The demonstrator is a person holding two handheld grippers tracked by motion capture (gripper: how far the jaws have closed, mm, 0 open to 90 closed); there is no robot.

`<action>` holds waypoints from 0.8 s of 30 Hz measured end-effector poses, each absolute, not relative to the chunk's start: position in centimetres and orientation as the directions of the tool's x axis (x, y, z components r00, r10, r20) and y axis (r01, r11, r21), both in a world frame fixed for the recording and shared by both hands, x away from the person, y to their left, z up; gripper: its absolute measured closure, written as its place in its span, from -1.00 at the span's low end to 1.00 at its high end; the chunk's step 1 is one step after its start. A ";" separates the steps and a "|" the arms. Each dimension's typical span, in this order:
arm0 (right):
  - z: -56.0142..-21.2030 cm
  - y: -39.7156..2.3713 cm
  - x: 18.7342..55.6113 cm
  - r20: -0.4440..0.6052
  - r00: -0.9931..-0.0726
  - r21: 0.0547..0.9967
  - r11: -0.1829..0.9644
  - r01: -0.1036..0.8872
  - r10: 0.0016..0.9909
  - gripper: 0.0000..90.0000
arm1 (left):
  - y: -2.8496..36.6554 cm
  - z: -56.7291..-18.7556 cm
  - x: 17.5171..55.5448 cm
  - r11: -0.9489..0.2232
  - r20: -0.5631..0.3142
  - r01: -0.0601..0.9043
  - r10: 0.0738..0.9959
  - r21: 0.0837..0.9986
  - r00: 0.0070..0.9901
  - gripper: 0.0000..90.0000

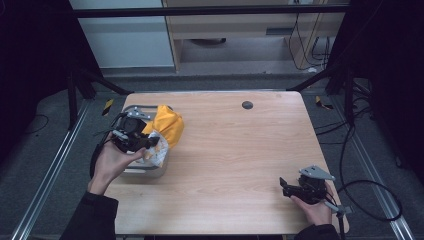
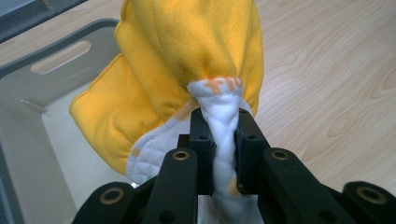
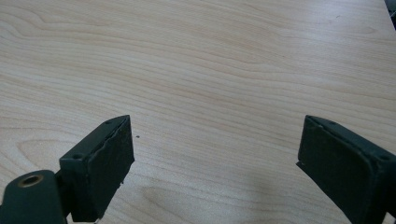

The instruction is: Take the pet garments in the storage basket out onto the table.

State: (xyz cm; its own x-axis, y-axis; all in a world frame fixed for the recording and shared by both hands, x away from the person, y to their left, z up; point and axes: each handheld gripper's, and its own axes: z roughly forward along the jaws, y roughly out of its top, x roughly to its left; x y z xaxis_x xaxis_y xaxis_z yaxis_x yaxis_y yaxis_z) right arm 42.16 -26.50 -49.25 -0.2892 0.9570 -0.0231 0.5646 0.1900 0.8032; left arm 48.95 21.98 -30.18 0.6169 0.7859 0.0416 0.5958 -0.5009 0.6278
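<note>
Two grippers on the table, one busy. Left gripper (image 2: 223,140) jaws clamped tight on a twisted white fold of a yellow cloth (image 2: 187,60), white patterned underside showing; cloth bunches up above the jaws. From above, left gripper (image 1: 141,143) sits at the table's left side, over a grey bin (image 1: 142,172), cloth (image 1: 167,125) draped on the bin's right rim. Bin wall with handle slot (image 2: 60,57) visible behind the cloth. Right gripper (image 3: 212,163) jaws spread wide, nothing between, bare wood table (image 3: 210,60) below. It rests near the table's front right corner (image 1: 286,187), well apart from the bin.
</note>
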 end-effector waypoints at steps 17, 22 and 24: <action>-49.2 -26.6 42.1 -0.022 -0.286 0.808 0.186 0.559 0.958 -0.77 | 18.2 -29.7 48.1 -0.571 0.061 0.534 0.717 0.624 0.695 0.79; -49.2 -26.6 42.1 -0.024 -0.286 0.809 0.187 0.558 0.958 -0.77 | 17.3 -29.9 48.0 -0.581 0.058 0.526 0.704 0.621 0.708 0.79; -49.2 -26.6 42.1 -0.024 -0.286 0.809 0.187 0.558 0.958 -0.77 | 16.9 -30.1 48.0 -0.588 0.058 0.523 0.697 0.618 0.714 0.79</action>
State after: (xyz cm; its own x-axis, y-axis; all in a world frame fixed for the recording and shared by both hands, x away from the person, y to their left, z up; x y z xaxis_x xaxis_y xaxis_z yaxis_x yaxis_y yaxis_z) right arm 42.11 -26.58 -49.18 -0.2861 0.9579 -0.0239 0.5578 0.1868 0.8087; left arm 48.03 16.94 -30.10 0.7145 0.6972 0.0583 0.5229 -0.5875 0.6176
